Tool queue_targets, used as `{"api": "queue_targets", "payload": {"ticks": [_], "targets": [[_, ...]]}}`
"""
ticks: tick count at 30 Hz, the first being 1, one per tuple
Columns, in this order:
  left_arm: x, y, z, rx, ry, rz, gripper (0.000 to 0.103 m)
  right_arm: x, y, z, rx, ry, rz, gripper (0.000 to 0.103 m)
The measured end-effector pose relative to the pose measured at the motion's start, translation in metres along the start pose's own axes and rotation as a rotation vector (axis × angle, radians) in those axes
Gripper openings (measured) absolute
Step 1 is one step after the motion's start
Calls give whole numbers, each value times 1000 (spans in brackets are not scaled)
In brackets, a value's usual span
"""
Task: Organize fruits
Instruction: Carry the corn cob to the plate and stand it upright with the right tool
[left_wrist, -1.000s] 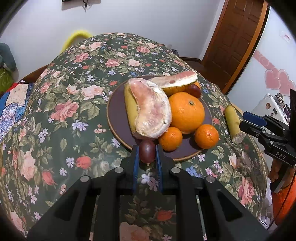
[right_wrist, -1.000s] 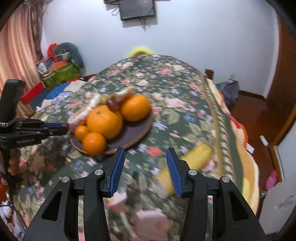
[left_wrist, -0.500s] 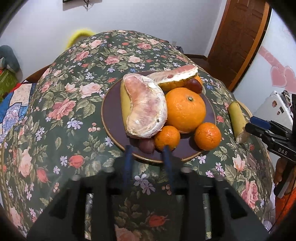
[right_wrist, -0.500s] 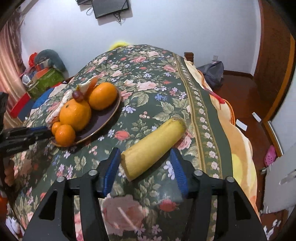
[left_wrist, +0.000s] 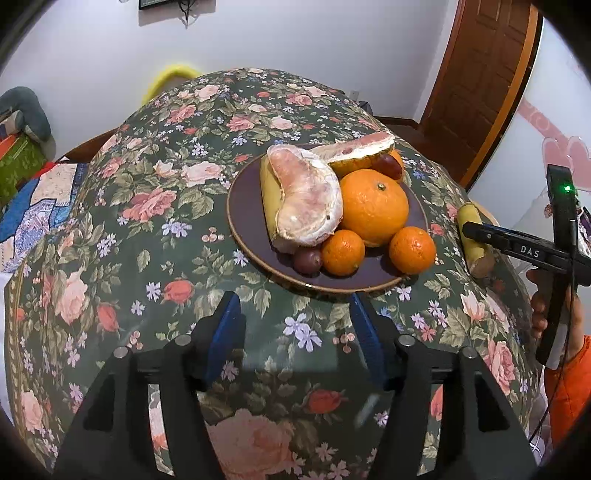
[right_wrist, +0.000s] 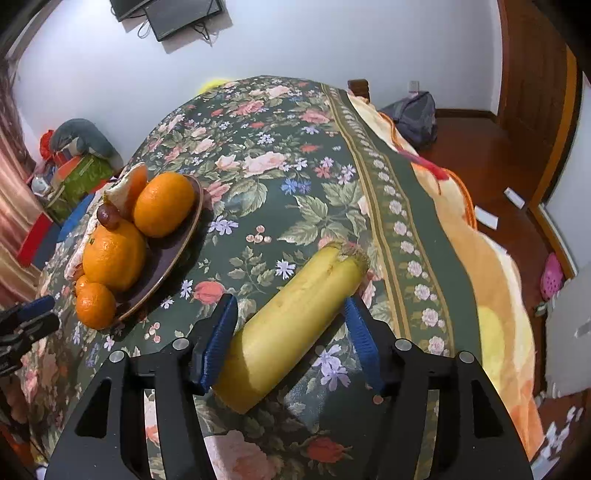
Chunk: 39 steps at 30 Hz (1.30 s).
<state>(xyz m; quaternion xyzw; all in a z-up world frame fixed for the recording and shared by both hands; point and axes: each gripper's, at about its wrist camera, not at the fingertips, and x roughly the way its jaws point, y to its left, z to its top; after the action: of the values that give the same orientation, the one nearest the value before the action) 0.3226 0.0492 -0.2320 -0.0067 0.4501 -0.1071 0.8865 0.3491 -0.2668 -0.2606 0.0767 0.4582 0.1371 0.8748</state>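
1. The left claw (left_wrist: 293, 332) is seen about half open, its jaws opening, with nothing between them; only the floral cloth (left_wrist: 147, 229) of the bench lies beneath.
2. The left claw is held just short of the near rim of the plate (left_wrist: 255, 254), touching no fruit.
3. The right claw (right_wrist: 290, 332) is seen about half open, its jaws opening, with the yellow fruit (right_wrist: 291, 325) lying between them at a slant.
4. The left blue pad (right_wrist: 218, 343) is seen just beside the yellow fruit's lower part; whether it touches cannot be told. The right pad stands clear of the fruit.
5. The yellow fruit rests on the cloth, well apart from the plate, toward the bench's right edge; its fibrous cut end points away from the claw.
6. On the dark plate a peeled pomelo (left_wrist: 306, 199) is seen lying on a yellow rind, with a second pomelo piece (left_wrist: 354, 151) behind it.
7. A large orange (left_wrist: 373, 206) sits mid-plate, with two small oranges (left_wrist: 343, 253) (left_wrist: 412, 249) at the near rim.
8. A dark grape (left_wrist: 306, 260) lies at the near rim beside the left small orange; another grape (left_wrist: 389, 166) sits behind the large orange.
9. A hand (left_wrist: 543, 299) and an orange sleeve (left_wrist: 565, 387) are seen at the right edge of the left view.
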Motion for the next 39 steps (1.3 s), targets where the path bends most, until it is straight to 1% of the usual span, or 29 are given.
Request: {"api": "queue_targets", "payload": {"ticks": [3,6,7,9,10,11,13,15,16,18,20,22,26,30,36,39], "targets": [[-1,1,-2,-11,2,-5,61,4,-3,1,27,23,31,58],[-3,1,-3,-17,-3,-7,61,14,1,5,21,57,63,57],[-5,0,-3,-17,-5,-6,61,16,6,7,0,58,52,55],[-8,-2,-4,-10,-13,-1,61,17,19,7,-61,52,23,46],[-10,-2,-4,-8,-15,2,61,17,26,7,-98,52,15,40],[-11,-3,-4,-7,-17,4,61,17,33,6,-130,50,14,36],[-14,-4,-4,-9,-22,7,61,15,40,5,-161,42,26,33],[-18,-5,-4,-9,-30,5,61,11,45,2,-176,39,65,33],[-19,-5,-4,-8,-34,4,61,10,49,-1,-194,39,71,33],[-22,-7,-4,-1,-41,10,61,7,56,-6,-232,32,50,33],[-21,-8,-3,-1,-42,18,61,8,56,-5,-223,24,48,33],[-22,-7,-2,-10,-46,16,61,4,53,-2,-193,13,71,33],[-26,-6,-2,-18,-60,18,61,-15,62,7,-205,-56,84,33],[-27,-5,-1,-29,-65,17,61,-26,76,24,-212,-119,119,33],[-28,-2,-1,-36,-74,15,61,-13,105,48,-237,-164,139,33],[-28,1,-1,-42,-75,13,61,3,116,54,-256,-143,120,33]]}}
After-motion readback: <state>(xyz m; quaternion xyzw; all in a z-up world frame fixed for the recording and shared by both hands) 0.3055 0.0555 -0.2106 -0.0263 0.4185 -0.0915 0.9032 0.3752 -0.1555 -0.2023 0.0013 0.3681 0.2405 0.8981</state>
